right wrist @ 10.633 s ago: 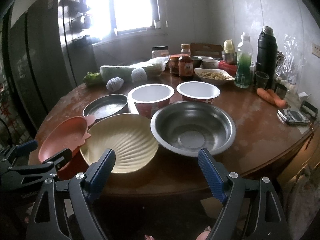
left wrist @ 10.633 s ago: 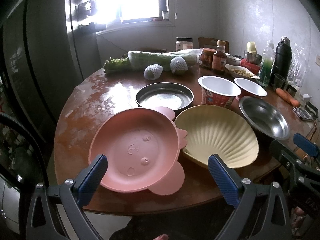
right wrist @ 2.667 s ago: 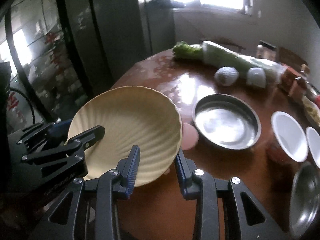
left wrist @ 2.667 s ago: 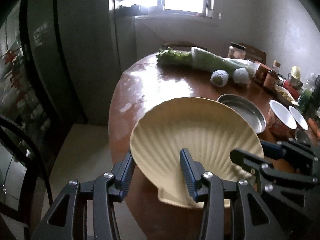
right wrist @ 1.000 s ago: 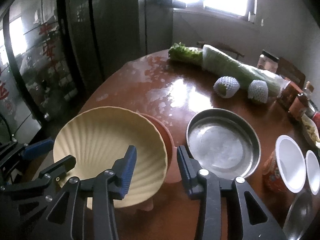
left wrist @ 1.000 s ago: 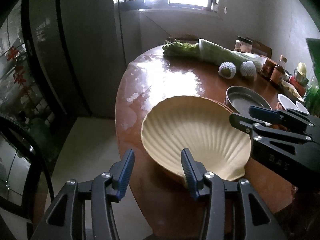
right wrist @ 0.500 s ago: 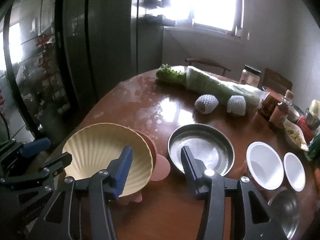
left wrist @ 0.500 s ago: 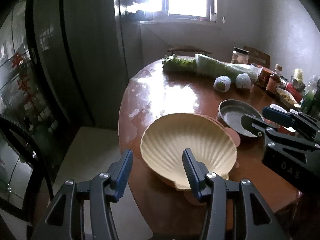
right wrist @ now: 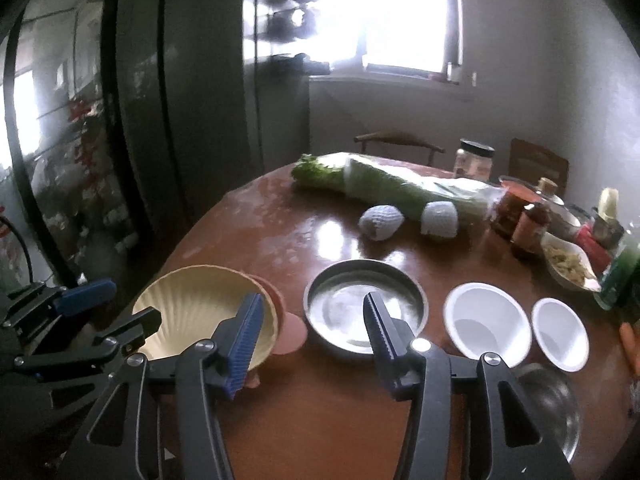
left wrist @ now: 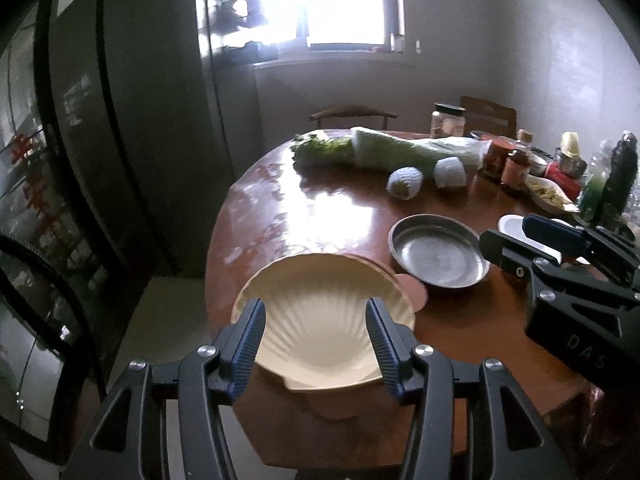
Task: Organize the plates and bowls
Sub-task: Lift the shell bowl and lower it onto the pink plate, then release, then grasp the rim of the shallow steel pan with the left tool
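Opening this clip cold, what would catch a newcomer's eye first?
The cream shell-shaped plate stacked on a pink plate at the table's near edge, framed by the open left gripper. Beside it sits a shallow steel dish, behind the open right gripper, with a long wrapped cabbage across the table.

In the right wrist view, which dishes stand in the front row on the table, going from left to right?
Yellow shell-shaped plate → round metal pan → large white bowl → small white bowl.
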A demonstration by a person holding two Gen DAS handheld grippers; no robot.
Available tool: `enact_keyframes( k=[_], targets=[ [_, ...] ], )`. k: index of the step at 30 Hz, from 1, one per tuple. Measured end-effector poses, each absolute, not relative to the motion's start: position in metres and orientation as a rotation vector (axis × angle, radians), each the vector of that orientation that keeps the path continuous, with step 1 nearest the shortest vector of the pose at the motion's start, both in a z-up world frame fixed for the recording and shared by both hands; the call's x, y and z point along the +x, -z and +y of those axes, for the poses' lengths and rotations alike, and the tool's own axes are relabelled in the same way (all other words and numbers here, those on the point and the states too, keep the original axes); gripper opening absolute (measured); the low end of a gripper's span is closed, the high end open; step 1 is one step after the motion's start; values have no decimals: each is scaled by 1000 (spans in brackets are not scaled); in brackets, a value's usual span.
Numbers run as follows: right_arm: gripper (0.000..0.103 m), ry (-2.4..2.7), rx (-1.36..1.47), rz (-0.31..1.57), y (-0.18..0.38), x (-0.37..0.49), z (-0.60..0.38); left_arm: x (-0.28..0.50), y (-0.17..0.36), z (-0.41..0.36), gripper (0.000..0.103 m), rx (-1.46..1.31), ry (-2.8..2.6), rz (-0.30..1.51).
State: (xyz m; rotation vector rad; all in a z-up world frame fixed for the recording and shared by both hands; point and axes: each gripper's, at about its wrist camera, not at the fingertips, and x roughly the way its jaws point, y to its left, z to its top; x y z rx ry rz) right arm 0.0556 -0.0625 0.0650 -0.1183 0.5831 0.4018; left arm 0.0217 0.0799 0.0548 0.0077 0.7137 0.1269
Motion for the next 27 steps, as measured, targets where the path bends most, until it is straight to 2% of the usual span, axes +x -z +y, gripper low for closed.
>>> enact_keyframes(
  k=[15, 27],
  targets=[
    [56, -245, -3, 560, -77, 59, -137, 60, -77, 47, 52, 72, -34, 719],
    [57, -249, 38, 665, -44, 79, -133, 140, -56, 31, 58, 79, 44, 832]
  ],
)
